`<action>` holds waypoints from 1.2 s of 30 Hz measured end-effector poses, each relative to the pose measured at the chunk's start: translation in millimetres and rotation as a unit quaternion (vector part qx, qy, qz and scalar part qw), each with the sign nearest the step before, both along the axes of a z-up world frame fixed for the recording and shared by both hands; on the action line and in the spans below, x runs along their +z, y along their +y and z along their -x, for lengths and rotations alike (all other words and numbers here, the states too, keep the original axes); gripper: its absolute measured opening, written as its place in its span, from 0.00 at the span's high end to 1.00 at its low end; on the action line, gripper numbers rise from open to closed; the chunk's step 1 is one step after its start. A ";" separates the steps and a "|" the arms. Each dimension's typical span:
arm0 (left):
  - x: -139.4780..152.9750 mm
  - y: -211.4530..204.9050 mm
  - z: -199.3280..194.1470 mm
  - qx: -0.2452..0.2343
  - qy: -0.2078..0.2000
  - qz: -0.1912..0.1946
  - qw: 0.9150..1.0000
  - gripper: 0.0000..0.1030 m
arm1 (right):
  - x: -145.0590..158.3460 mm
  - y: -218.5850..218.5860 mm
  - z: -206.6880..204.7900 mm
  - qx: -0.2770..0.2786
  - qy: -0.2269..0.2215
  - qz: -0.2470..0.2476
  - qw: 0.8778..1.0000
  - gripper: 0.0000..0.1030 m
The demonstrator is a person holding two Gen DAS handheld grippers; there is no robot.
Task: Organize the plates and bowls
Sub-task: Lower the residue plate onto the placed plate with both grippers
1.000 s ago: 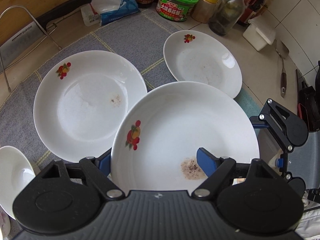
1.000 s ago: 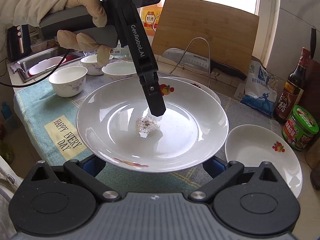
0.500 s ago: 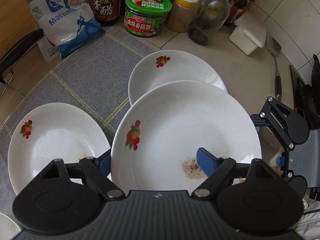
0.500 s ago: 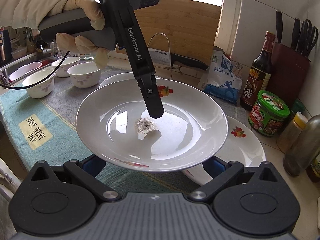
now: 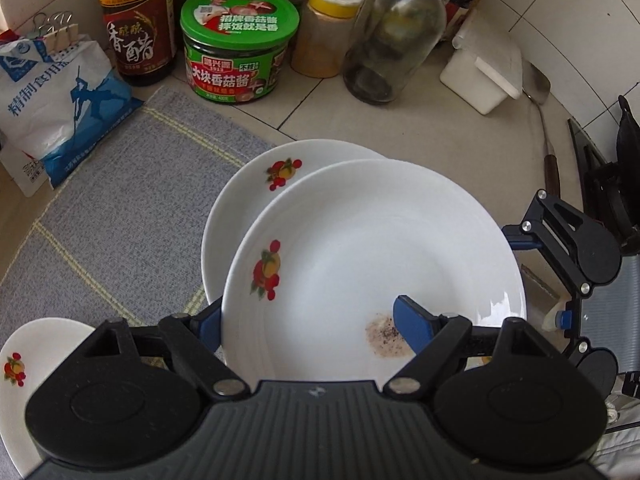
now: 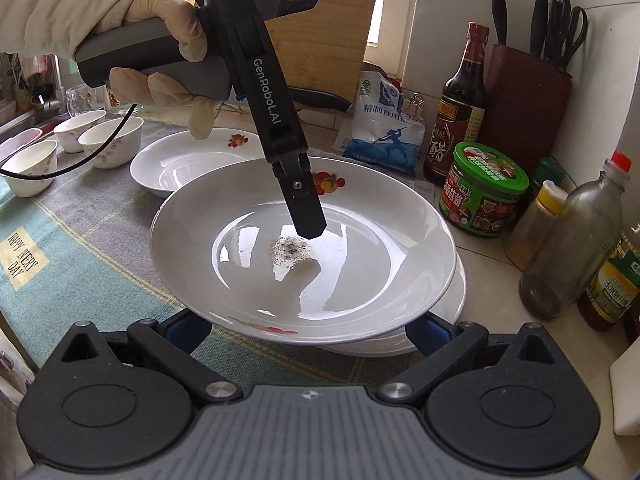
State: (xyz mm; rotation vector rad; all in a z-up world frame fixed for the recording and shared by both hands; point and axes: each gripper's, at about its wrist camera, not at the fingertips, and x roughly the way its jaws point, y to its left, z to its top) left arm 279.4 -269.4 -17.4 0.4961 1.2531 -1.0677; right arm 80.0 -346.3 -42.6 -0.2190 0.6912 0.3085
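A white plate (image 5: 360, 240) with a fruit print and a speck of food residue is held in the air. My left gripper (image 5: 310, 320) is shut on it, one blue pad inside the dish and the other under its rim. In the right wrist view the left gripper's upper finger (image 6: 304, 208) comes down into the held plate (image 6: 380, 248). My right gripper (image 6: 306, 328) stands open, its fingertips hidden beneath the plate's near rim. Just below the held plate lies a second matching plate (image 5: 256, 192) at the mat's right edge. A third plate (image 6: 192, 164) rests further left.
Along the wall stand a vinegar bottle (image 5: 136, 20), a green-lidded jar (image 5: 236, 44), a glass bottle (image 5: 392, 36), a salt bag (image 5: 52, 100) and a white box (image 5: 484, 72). Several bowls (image 6: 112, 140) sit at the far left on the grey mat (image 5: 120, 184). A knife block (image 6: 524, 92) fills the corner.
Both grippers have carried the plate to the right, from over the mat to above the right-hand plate. The left plate has slid almost out of the left wrist view.
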 end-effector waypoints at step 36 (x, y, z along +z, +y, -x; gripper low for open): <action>-31.4 -35.9 -22.9 -0.031 0.016 0.003 0.999 0.18 | -9.9 -19.9 -22.1 -0.055 0.061 0.000 0.997 0.00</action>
